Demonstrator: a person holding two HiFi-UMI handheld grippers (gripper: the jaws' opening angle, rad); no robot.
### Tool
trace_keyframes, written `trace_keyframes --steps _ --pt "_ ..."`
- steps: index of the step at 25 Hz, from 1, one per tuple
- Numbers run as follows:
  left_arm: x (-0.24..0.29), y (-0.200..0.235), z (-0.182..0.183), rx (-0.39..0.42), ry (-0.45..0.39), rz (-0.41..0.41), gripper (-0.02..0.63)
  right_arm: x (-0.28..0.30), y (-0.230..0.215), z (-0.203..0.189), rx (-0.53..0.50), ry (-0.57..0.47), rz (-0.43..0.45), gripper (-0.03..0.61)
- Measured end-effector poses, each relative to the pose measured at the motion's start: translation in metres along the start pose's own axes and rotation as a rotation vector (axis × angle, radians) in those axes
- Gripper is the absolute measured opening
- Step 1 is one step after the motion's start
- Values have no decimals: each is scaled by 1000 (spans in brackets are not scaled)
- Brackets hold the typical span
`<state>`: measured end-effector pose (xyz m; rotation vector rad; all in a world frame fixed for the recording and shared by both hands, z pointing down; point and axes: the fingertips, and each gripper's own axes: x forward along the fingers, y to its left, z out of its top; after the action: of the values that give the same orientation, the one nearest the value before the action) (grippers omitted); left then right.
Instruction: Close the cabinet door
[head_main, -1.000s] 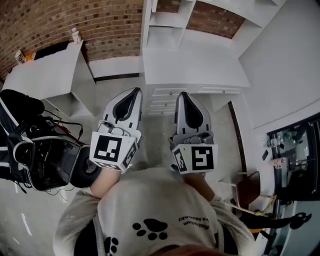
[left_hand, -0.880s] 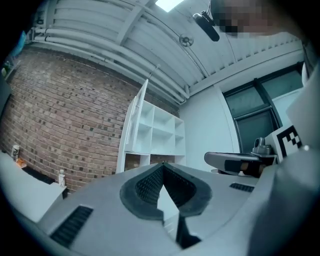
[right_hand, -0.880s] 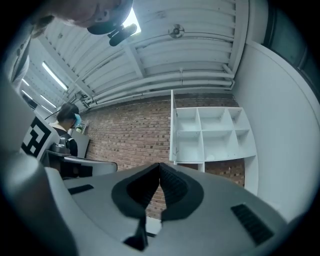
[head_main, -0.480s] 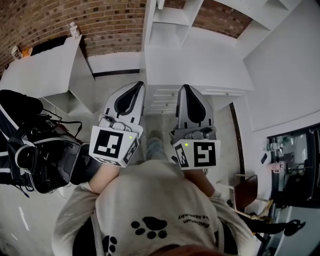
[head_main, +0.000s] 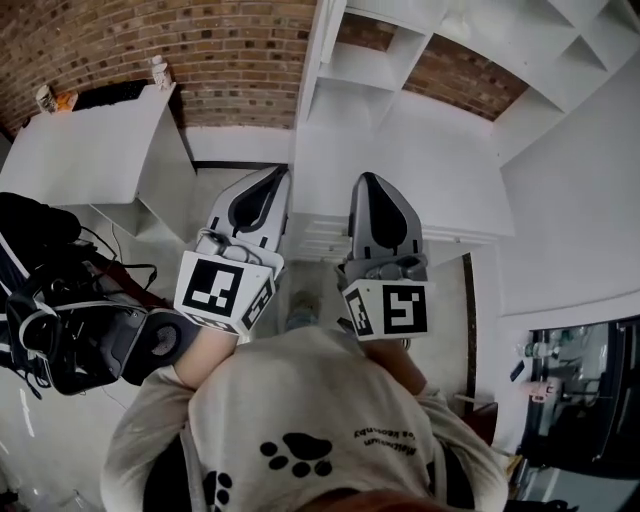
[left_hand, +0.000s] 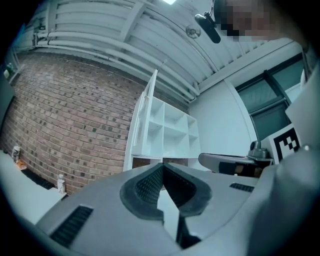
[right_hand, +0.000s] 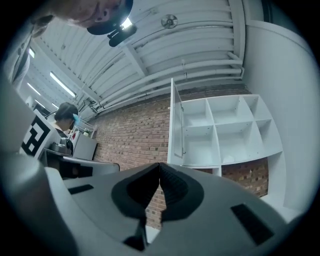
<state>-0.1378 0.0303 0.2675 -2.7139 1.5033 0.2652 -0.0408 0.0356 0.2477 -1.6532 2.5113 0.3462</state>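
Ahead of me, cabinet door (head_main: 316, 70): upper middle of the head view, white, standing open, swung out from the left side of the cabinet (head_main: 385, 75) with its edge toward me. In the right gripper view it is upright at centre frame, a thin handle (right_hand: 183, 144) on its face.
Cabinet: white open cubbies against the brick wall (head_main: 220, 50), with drawers (head_main: 320, 235) below.
My left gripper (head_main: 276, 175): jaws closed tip to tip, nothing between them, pointing at the cabinet, clear of the door.
My right gripper (head_main: 362, 180): jaws pressed together, empty, just beside the left one, also short of the door.
Bench (head_main: 80, 150): white, upper left, a small bottle (head_main: 158, 70) at its far corner.
Black gear (head_main: 70, 330): on the floor, left edge.
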Motion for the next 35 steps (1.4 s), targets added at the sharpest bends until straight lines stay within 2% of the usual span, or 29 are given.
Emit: trace_keyframes --steps 12,18,24,35 --pt "75 18 -6 10 -4 108 9 73 -47 -23 25 -4 162 11" --pt "90 24 -14 18 -8 121 9 90 -52 -35 23 -8 202 11" --pt "105 38 -7 32 -35 95 8 106 -52 -36 -6 -25 191 11" --pt "137 62 49 91 -84 -35 9 155 -56 16 -97 -85 131 11"
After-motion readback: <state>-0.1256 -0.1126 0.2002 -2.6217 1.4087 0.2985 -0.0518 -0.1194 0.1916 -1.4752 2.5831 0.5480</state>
